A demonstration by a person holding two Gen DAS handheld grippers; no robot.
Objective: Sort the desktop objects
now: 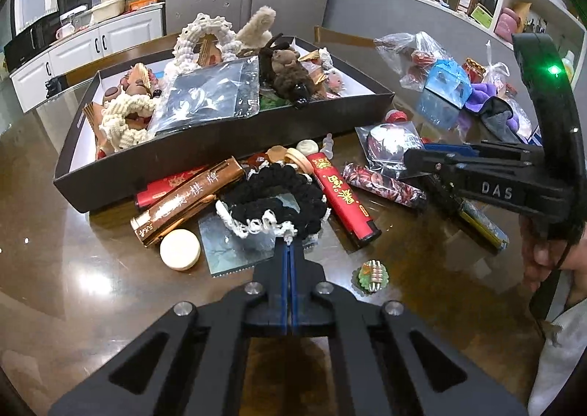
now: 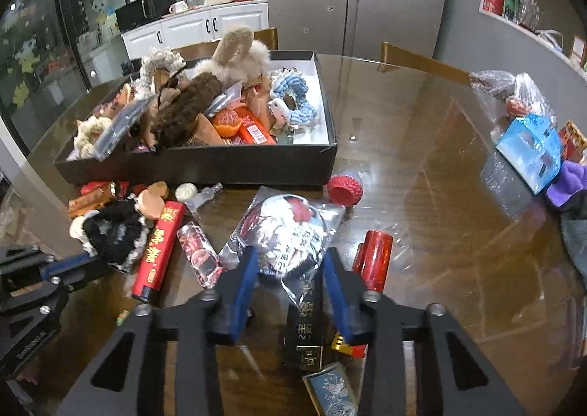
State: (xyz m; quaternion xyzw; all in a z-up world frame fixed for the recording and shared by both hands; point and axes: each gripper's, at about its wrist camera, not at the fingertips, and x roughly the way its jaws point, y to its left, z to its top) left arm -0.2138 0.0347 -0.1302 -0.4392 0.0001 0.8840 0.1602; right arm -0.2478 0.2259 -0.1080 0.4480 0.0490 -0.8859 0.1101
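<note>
My left gripper (image 1: 289, 242) is shut on the white-trimmed edge of a black crocheted scrunchie (image 1: 279, 201), which lies among lighters in front of the black box (image 1: 234, 144). The scrunchie also shows in the right wrist view (image 2: 113, 232). My right gripper (image 2: 290, 262) is open, its blue pads either side of a bagged round badge (image 2: 290, 229). The right gripper also shows in the left wrist view (image 1: 414, 159) over that badge (image 1: 390, 144). The box (image 2: 205, 163) holds several plush and knitted items.
Red lighters (image 1: 343, 196) (image 2: 159, 251), a patterned lighter (image 1: 383, 186), a copper lighter (image 1: 187, 207), a round cream disc (image 1: 179, 250) and a small green trinket (image 1: 370, 274) lie on the glass-topped table. A red cylinder (image 2: 374, 258) and red ball (image 2: 345, 188) lie right. Bags (image 2: 528, 148) sit far right.
</note>
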